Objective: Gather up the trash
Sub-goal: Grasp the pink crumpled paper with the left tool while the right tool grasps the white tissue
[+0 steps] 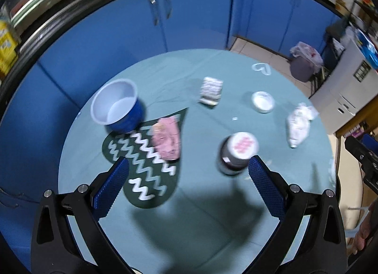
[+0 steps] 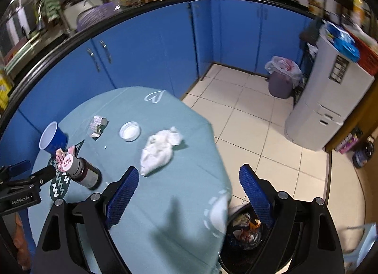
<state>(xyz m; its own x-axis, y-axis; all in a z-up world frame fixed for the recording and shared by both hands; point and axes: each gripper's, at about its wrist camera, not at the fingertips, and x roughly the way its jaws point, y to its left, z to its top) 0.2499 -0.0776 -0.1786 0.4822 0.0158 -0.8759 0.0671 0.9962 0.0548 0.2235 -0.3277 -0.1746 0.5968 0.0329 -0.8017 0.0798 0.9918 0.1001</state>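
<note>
Both tongs wide open, nothing held: left tongs (image 1: 188, 170) above the bench (image 1: 200, 215), right tongs (image 2: 189, 179) over its edge. Crumpled white wrapper (image 2: 158, 151) near right tongs; pink wrapper (image 1: 166, 140) on mat. Risk: upright bottle (image 1: 236, 153) knocked over when reaching; trash missing bin (image 2: 245, 238).

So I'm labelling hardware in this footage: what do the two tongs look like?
Both the left tongs and right tongs have black angular frames with silver bolts and blue dimpled pads. The left tongs' body carries white "GenRobot.AI" lettering, seen from the right wrist.
</note>
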